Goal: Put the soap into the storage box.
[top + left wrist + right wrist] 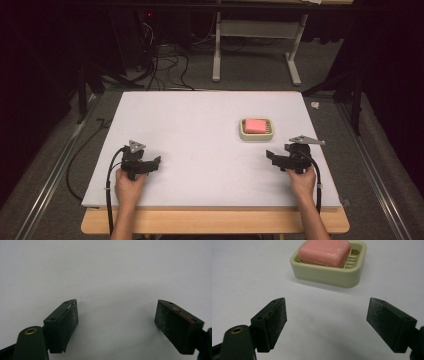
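The pink soap bar [325,252] lies in its beige soap dish [329,273] on the white table [200,130], near the right gripper [325,320], whose jaws are spread wide and empty. The left gripper [116,320], well apart, is likewise spread. A hard pinch could squirt the slick bar out or drag the light dish. The right gripper view shows the dish's ribbed floor, which the high view blurs.
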The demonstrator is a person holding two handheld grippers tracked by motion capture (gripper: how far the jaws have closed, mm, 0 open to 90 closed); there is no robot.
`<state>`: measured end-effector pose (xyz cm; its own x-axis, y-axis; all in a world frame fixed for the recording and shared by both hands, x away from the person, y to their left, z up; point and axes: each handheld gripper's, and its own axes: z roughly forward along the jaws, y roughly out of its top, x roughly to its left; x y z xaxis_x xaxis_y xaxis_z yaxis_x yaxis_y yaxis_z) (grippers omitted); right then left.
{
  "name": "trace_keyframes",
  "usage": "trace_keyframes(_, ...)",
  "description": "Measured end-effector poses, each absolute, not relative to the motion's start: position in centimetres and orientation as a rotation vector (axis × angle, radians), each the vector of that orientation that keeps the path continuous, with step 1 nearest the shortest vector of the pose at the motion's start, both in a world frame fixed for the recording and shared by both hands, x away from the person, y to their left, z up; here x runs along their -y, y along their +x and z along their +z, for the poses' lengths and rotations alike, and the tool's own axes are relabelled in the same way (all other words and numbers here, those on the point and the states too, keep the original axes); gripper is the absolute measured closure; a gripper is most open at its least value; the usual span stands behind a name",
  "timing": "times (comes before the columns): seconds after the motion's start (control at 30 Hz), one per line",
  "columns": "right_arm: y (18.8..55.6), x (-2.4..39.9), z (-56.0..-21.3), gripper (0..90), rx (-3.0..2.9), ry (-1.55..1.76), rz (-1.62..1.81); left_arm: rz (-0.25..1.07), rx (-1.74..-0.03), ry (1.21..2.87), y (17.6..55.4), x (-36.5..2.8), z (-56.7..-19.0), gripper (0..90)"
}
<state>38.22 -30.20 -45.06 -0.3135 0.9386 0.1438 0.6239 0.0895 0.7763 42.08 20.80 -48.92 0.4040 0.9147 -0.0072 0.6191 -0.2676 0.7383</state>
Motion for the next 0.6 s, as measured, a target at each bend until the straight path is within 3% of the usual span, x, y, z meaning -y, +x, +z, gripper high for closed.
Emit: trace_keyframes(0.6,38.6,29.3,-46.3,17.3,-2.016,1.531,1.063,0.566,-1.303,1.994,42.1,-20.8,-48.9,19.5)
